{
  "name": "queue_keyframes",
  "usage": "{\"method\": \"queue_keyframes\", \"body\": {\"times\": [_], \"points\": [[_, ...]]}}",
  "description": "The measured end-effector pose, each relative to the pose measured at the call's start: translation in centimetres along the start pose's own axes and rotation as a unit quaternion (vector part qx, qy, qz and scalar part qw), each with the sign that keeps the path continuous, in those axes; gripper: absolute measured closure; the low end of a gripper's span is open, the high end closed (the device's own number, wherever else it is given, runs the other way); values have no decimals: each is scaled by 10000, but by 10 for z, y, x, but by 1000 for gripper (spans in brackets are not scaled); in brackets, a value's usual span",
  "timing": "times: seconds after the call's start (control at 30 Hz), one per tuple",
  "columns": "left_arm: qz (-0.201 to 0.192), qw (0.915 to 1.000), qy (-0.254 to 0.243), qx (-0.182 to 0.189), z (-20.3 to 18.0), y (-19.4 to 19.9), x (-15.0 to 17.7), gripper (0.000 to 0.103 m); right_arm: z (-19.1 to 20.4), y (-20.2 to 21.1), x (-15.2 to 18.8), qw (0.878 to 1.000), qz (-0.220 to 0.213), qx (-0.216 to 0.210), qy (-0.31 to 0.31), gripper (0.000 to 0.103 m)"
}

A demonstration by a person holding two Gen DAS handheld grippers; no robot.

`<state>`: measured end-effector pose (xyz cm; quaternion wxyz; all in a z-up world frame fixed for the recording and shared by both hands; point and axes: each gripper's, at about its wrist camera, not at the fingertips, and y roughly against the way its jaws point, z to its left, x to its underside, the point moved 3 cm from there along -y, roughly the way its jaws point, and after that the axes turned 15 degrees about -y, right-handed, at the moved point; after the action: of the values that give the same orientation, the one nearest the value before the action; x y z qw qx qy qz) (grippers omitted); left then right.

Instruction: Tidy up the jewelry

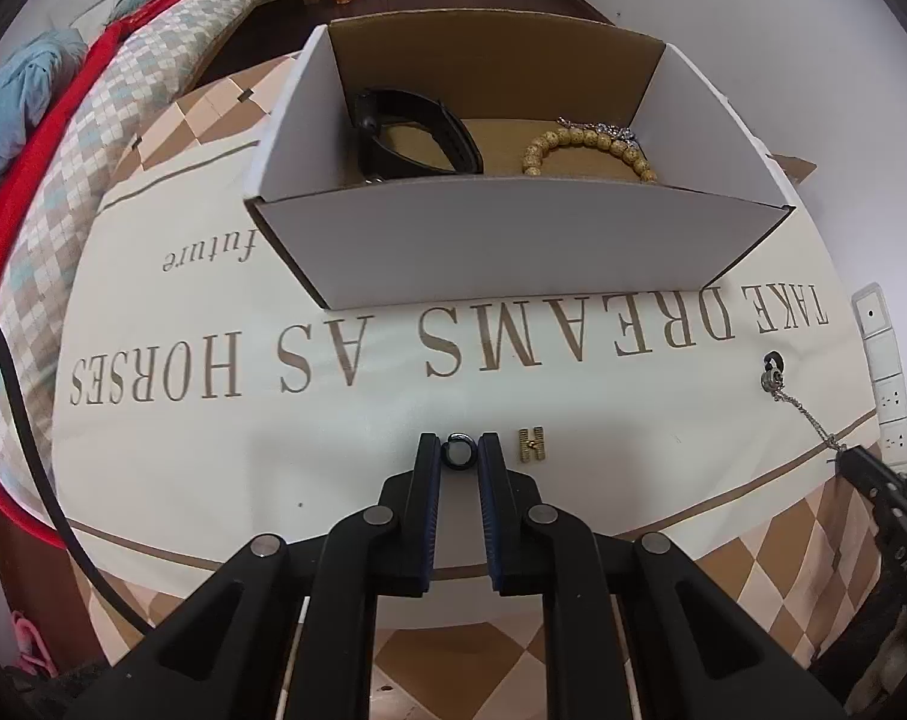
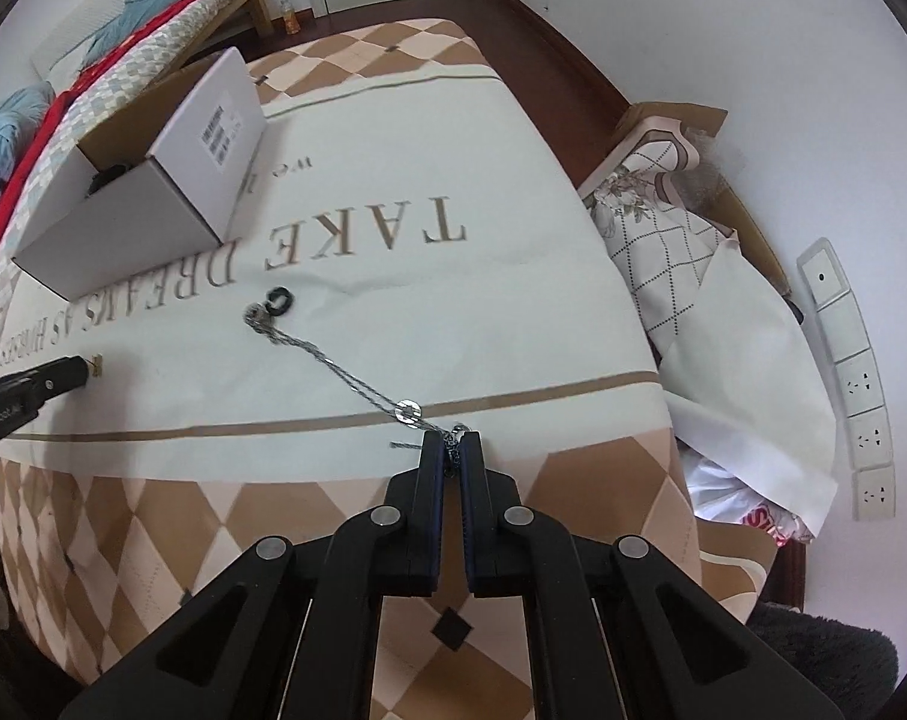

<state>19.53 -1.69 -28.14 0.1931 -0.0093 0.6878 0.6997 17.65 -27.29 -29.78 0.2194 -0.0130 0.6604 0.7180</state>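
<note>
- Done: the white open-topped cardboard box (image 1: 513, 252), mid-bedspread, already holds a black strap (image 1: 417, 138) and a tan beaded bracelet (image 1: 585, 147).
- Left: my left gripper (image 1: 459, 456), jaws narrowed, brackets a small dark ring (image 1: 457, 451); a gold H-shaped charm (image 1: 531, 444) lies just beside it.
- My right gripper (image 2: 451, 450) is clamped on the silver chain necklace (image 2: 333, 366) near the cream printed bedspread's (image 2: 453, 330) front edge.
- Obstacle: I judge the box's tall wall.
</note>
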Motion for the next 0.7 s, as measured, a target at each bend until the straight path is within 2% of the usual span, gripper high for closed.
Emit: {"method": "queue_keyframes", "body": {"times": [0.17, 0.37, 0.7], "points": [[-100, 9997, -81, -195, 0, 18, 0, 93, 15, 23, -8, 9991, -114, -405, -50, 98], [-373, 9986, -96, -375, -1, 59, 1, 93, 39, 69, -26, 9944, -353, -999, 38, 98], [-1027, 9935, 26, -496, 12, 137, -18, 93, 84, 141, -56, 9829, -758, -1641, 366, 98]]}}
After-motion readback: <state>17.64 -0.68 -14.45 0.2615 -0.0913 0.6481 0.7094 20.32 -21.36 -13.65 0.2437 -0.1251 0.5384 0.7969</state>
